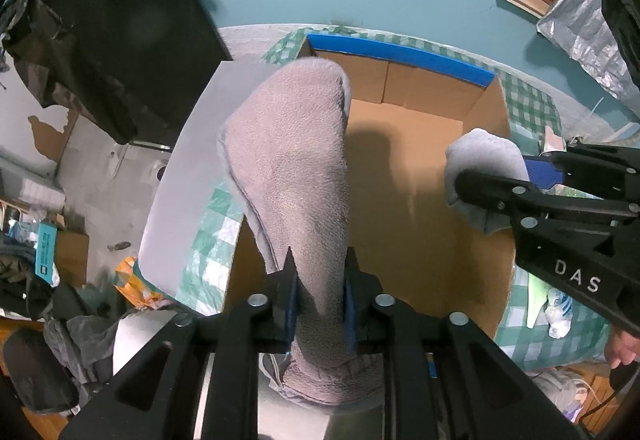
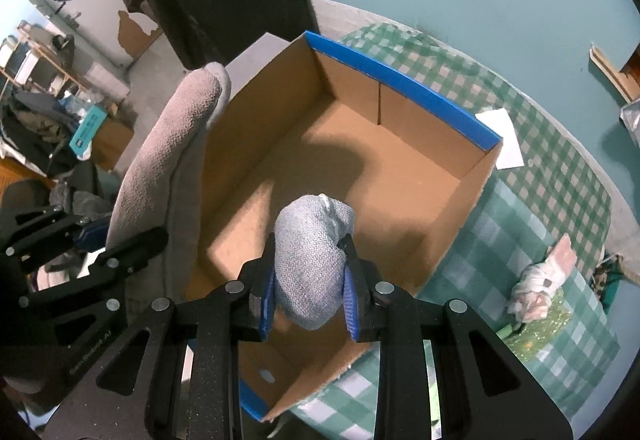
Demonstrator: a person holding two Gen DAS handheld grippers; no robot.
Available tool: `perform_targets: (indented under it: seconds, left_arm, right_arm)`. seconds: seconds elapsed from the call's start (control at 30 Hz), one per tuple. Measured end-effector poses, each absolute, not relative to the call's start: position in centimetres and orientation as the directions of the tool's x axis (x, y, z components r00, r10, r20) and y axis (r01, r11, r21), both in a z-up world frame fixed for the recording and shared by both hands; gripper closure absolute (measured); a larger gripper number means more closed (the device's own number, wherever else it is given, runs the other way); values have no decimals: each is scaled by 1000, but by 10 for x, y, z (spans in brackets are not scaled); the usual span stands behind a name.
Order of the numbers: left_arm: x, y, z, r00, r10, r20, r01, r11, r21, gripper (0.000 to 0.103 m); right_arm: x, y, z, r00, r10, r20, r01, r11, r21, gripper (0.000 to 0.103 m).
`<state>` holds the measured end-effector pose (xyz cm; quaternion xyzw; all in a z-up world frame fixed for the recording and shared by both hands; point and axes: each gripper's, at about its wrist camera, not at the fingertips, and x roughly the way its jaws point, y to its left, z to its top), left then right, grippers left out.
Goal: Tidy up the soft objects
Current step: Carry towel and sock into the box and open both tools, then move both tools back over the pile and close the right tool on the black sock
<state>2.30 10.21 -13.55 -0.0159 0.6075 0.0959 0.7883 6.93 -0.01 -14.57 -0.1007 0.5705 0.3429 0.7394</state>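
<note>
Both hand-held grippers hang over the open cardboard box, which sits on a desk with a green checked cloth. The left hand-held gripper is clamped on a grey-pink towel; the towel hangs long, along the box's left wall. The right hand-held gripper is clamped on a bundled pale blue cloth above the box floor, near the front. The box floor is bare cardboard. A crumpled white and pink bundle lies on the cloth to the right of the box.
</note>
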Motion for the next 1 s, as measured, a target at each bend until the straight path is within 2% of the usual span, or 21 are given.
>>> perform_targets:
  seconds: [0.2, 0.27, 0.43, 1.0]
  left_arm:
    - [25, 104, -131, 260, 152, -954, -155, 981, 114, 58]
    - [24, 105, -129, 272, 163, -948, -149, 981, 126, 58]
    - [23, 102, -128, 270, 163, -949, -136, 982, 130, 58]
    - [21, 76, -113, 289, 152, -945, -98, 987, 128, 56]
  right_arm:
    - [68, 6, -145, 145, 370, -917, -623, 755, 206, 68]
    - [68, 6, -144, 154, 365, -918, -622, 758, 197, 57]
    - [68, 1, -139, 179, 363, -914, -614, 767, 185, 43]
    - [61, -50, -123, 223, 363, -905, -558, 809, 186, 42]
